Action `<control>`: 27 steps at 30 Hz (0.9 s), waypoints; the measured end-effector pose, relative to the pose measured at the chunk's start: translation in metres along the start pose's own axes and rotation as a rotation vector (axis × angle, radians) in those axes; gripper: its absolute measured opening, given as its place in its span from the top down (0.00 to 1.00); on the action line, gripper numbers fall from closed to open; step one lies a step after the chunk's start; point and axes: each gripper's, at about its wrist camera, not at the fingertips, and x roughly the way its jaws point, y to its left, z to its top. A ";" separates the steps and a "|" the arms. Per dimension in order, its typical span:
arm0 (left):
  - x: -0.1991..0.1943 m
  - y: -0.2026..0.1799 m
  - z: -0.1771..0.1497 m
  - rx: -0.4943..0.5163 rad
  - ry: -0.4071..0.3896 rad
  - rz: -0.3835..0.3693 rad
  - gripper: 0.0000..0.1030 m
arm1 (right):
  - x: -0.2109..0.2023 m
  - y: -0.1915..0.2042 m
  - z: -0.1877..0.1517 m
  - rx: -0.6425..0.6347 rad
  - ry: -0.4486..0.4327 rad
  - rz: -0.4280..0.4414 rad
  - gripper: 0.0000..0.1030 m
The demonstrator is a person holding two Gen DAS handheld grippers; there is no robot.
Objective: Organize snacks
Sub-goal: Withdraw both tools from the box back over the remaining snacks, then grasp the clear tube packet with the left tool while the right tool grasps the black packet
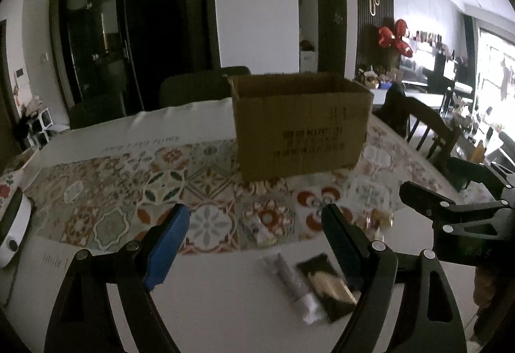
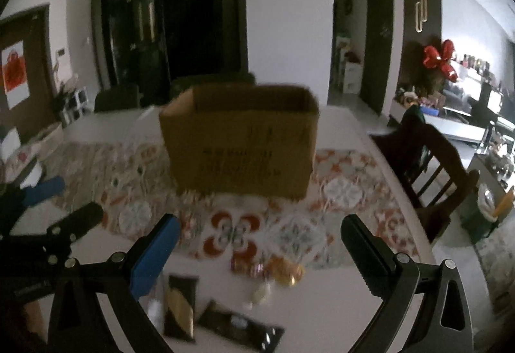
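Table [image 1: 209, 304]: white, with a patterned runner across the middle.
Cardboard box [image 1: 301, 124]: open-topped, far centre on the runner.
Left gripper [image 1: 257, 235]: jaws wide apart, empty.
Right gripper [image 2: 260, 243]: jaws wide apart, empty.
Snacks [image 2: 180, 304]: dark wrapped bars and small gold-wrapped sweets, near edge, below both grippers.

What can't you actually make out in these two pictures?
- Inside of the open brown cardboard box: both views, hidden by its front wall.
- Small gold-wrapped snacks: right view, motion-blurred.
- Dark snack packet: left view, partly behind the left gripper finger; print unreadable.
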 end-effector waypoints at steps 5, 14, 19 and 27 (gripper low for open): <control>0.002 -0.005 -0.019 0.026 0.037 0.000 0.18 | -0.001 0.002 -0.024 -0.005 0.050 0.007 0.02; 0.021 -0.016 -0.048 0.037 0.157 -0.030 0.27 | 0.008 0.004 -0.058 -0.042 0.162 0.048 0.02; 0.034 -0.018 -0.056 0.036 0.197 -0.032 0.29 | 0.022 0.004 -0.072 -0.057 0.229 0.069 0.03; 0.063 -0.021 -0.061 0.027 0.280 -0.059 0.41 | 0.045 0.005 -0.083 -0.086 0.304 0.112 0.13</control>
